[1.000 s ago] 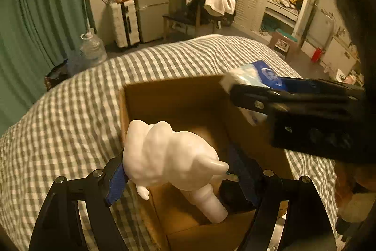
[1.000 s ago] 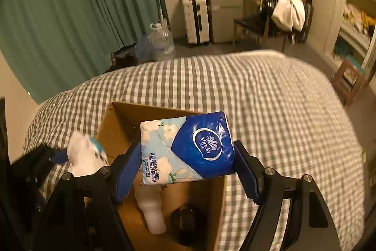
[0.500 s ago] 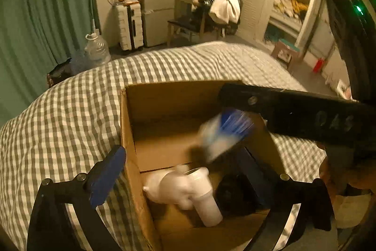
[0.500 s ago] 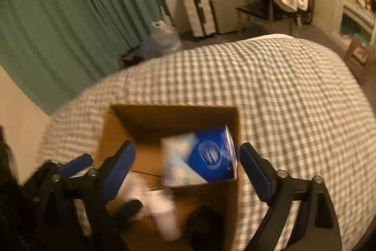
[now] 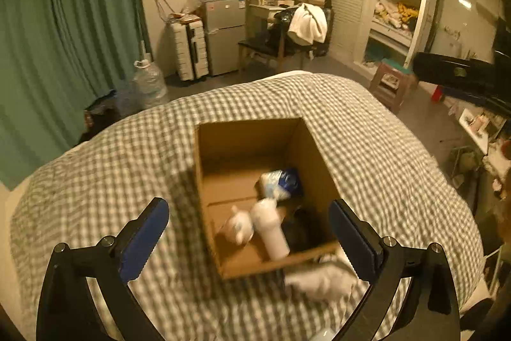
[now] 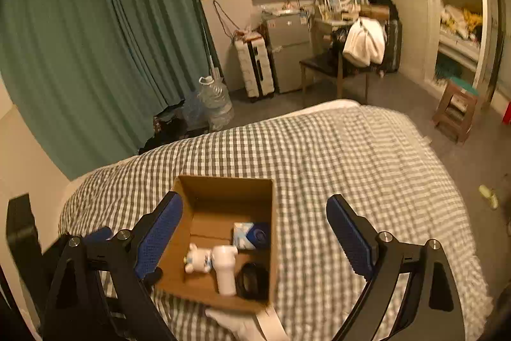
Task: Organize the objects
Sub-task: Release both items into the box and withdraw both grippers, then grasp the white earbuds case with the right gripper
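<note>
Cardboard box, sitting on checked bedcover. Holding: tissue pack at 1 o'clock, soft, light, taking a broadside grip; toy, bottle at 6 o'clock, rigid, slippery. Left gripper, right gripper: jaws just opening, now gaping wide, carrying nothing.

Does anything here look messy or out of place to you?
Mostly tidy. The cardboard box on the checked bedspread holds a tissue pack, a white bear figure, a white bottle and something black, all lying loose. One white item lies outside, against the box's near side, blurred.
</note>
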Available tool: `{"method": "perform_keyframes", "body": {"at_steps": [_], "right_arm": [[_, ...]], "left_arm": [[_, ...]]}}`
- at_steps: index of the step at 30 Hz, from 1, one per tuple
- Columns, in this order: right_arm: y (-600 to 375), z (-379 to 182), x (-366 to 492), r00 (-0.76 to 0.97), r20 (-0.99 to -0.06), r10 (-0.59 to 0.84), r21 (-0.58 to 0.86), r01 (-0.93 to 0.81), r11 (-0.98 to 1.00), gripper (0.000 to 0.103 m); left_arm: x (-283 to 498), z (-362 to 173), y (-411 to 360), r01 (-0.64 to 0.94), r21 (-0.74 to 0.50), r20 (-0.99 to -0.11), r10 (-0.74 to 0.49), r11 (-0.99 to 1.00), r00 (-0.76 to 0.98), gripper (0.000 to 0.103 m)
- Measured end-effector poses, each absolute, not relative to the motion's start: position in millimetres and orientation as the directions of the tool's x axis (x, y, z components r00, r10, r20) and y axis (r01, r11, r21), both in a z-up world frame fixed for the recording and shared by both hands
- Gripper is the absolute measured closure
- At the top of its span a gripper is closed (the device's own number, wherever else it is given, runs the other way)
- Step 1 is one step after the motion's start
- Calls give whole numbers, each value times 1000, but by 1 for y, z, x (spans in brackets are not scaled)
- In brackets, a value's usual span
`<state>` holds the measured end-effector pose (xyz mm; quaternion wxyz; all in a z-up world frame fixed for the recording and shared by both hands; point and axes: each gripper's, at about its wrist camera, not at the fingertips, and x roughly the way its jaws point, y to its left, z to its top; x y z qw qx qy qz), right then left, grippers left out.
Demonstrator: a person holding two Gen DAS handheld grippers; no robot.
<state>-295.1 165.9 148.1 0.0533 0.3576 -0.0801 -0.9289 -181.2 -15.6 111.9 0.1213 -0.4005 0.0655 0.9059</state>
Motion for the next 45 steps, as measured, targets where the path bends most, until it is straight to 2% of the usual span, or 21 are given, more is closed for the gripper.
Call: {"method": "perform_keyframes", "body": {"at_steps": [3, 7, 10, 16, 20, 23, 27, 30, 34, 40, 45], "right_arm": [[160, 161, -261, -742, -659, -128, 129, 56, -990, 11], [146, 167, -211, -760, -642, -99, 45, 92, -995, 11], [142, 167, -174, -788, -607, -107, 31, 111, -993, 11], [141, 147, -133, -784, -612, -102, -17, 141, -990, 11], [148, 111, -113, -786, -614, -66, -38, 113, -993, 11], [151, 74, -106, -764, -638, -92, -13, 131, -991, 11], [141, 26, -110, -721, -689, -75, -60, 160, -985, 11], [130, -9, -119, -665, -738, -114, -42, 214, -976, 11], [115, -54, -127, -588, -797, -137, -27, 261, -965, 12], [90, -120, -134, -417, -882, -218, 70, 342, -937, 24], [73, -146, -136, -360, -901, -243, 100, 372, -923, 37]], "left_arm": [[-153, 118, -22, -248, 71, -724, 121, -966, -679, 0], [-119, 118, -29, -237, 59, -720, 123, -970, -683, 0], [-100, 115, -29, -223, 88, -713, 94, -971, -695, 0], [-73, 94, -16, -224, 88, -712, 96, -971, -696, 0], [-68, 62, -6, -245, 86, -750, 99, -966, -654, 0], [-61, 25, -8, -214, 113, -778, 48, -970, -627, 0], [-63, -20, -20, -175, 119, -823, 1, -977, -568, 0], [-71, -43, -25, -143, 139, -842, -41, -980, -538, 0], [-70, -49, -33, -100, 154, -827, -73, -983, -557, 0], [-67, -51, -46, -71, 107, -833, -50, -992, -552, 0], [-71, -51, -53, -38, 76, -846, -44, -996, -531, 0]]}}
